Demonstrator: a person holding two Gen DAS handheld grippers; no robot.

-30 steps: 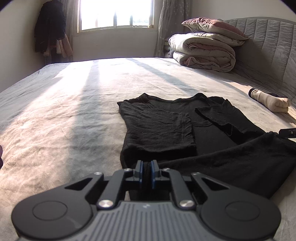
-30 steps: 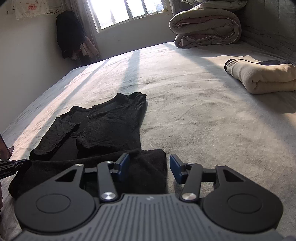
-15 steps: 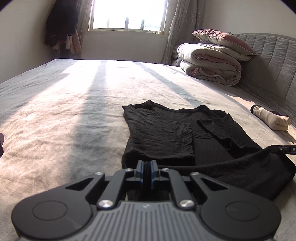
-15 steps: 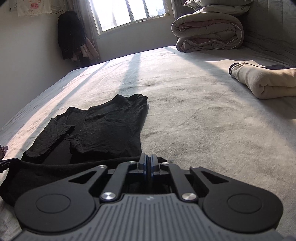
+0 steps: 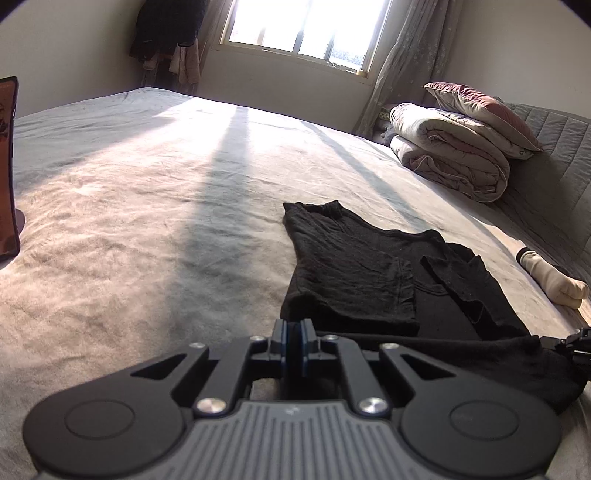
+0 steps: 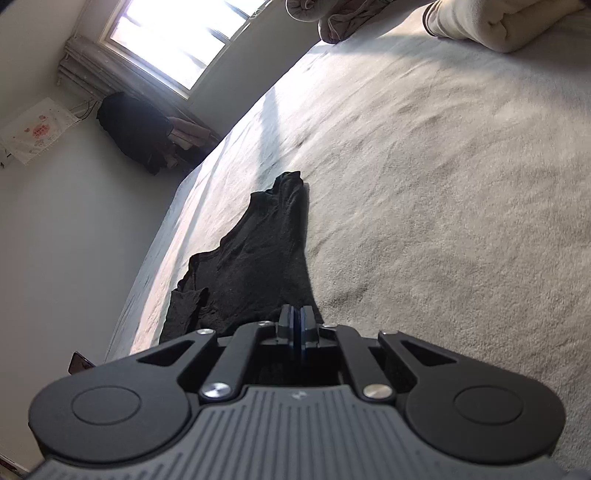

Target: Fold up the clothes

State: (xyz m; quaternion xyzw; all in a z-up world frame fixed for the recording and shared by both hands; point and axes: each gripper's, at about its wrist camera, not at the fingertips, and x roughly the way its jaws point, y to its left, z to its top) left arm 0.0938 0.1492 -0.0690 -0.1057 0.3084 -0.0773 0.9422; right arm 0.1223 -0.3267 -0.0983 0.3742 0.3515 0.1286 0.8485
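Note:
A black T-shirt (image 5: 354, 266) lies on the bed with both sleeves folded inward. Its near hem is lifted off the blanket and stretched between my two grippers. My left gripper (image 5: 294, 345) is shut on the hem's left corner. At the right edge of the left wrist view, the tip of my right gripper (image 5: 569, 345) pinches the other corner. In the right wrist view, that right gripper (image 6: 297, 334) is shut on the hem and tilted, with the black T-shirt (image 6: 255, 258) stretching away ahead of it.
The bed (image 5: 147, 206) carries a light fleece blanket. A folded duvet (image 5: 450, 162) with a pillow (image 5: 480, 110) on top sits by the grey headboard. A rolled cream garment (image 5: 550, 280) lies to the right. Dark clothes (image 5: 162, 33) hang beside the window. A phone-like object (image 5: 7, 166) stands at left.
My right gripper went from open to shut on the hem's right corner. Both grippers have since risen with the hem, and the right wrist view has tilted sharply.

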